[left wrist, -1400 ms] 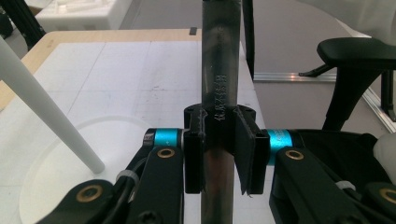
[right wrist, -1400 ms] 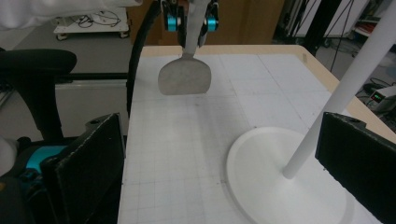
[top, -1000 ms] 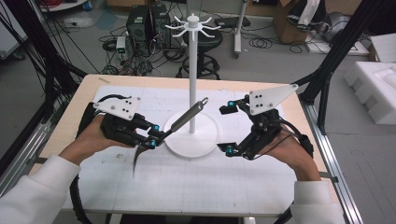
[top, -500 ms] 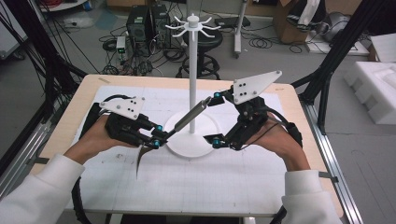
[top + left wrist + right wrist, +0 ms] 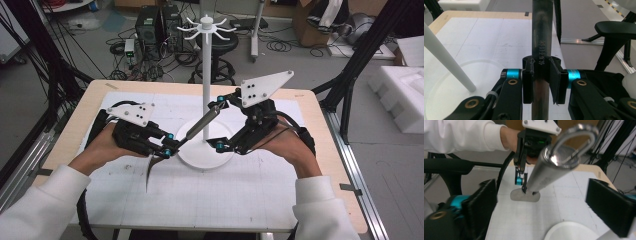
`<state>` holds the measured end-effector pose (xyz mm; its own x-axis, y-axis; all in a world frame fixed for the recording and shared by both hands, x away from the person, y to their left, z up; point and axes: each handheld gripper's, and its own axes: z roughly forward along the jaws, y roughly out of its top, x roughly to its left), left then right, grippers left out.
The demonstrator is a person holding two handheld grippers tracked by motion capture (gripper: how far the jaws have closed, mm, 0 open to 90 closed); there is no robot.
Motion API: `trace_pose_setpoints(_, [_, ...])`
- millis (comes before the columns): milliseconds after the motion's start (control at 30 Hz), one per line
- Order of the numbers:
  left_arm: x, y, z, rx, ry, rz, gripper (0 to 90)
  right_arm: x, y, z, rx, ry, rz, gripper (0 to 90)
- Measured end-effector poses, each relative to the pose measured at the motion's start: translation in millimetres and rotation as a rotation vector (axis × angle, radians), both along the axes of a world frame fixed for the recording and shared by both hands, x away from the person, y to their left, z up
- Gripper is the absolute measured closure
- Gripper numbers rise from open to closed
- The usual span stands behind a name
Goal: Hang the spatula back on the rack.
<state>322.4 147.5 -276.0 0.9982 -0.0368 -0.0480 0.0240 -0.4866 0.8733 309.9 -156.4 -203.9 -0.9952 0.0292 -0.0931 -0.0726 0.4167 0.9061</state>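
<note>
The metal spatula slants above the table beside the white stand, its blade edge-on toward seven o'clock and hard to read. The left gripper clamps its handle. The right gripper, jaws wide but just narrowing, has moved in since earlier and now straddles, probably untouched, the hanging loop.
</note>
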Motion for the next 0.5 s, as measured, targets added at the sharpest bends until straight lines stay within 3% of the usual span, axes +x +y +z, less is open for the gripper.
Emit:
trace_pose_setpoints(167, [-0.3,-0.4,0.0,-0.003,0.001,0.000,74.7,1.9,2.2,1.3,0.010,0.009,-0.002,16.4])
trace_pose_setpoints(500, [-0.4,-0.2,1.0,-0.010,-0.005,-0.001,74.7,2.5,4.2,4.1,0.039,0.003,0.017,34.1])
